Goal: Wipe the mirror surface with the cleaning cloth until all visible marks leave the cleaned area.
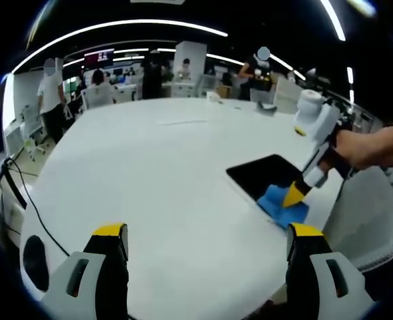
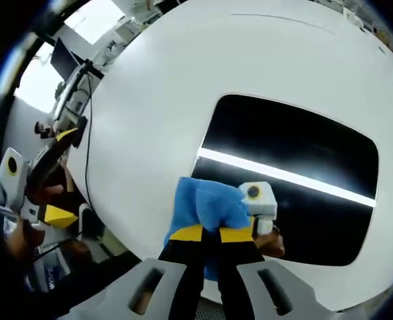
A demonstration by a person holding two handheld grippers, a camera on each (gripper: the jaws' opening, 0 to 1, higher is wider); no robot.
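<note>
While the right gripper, its yellow-tipped jaws pinched together on a crumpled blue cleaning cloth, is pressing that cloth down at the near edge of the dark rectangular mirror, nearly all of the glass is lying ahead of it, away from the jaws. That is the relation the next stroke turns on: in the right gripper view the mirror's long axis is running across the frame, from the cloth's corner out toward the right, so the wipe, as I judge it, needs to travel forward and sideways along that length instead of staying at the corner. A bright strip of ceiling light is reflecting across the glass, and I cannot tell from here whether marks remain.

Seen from the left gripper view, the left gripper is hanging wide apart and empty above the round white table, well apart from the mirror, which is resting flat toward that table's right side. The right gripper is plainly the nearer one. Beyond the table, people are standing in an open office.
</note>
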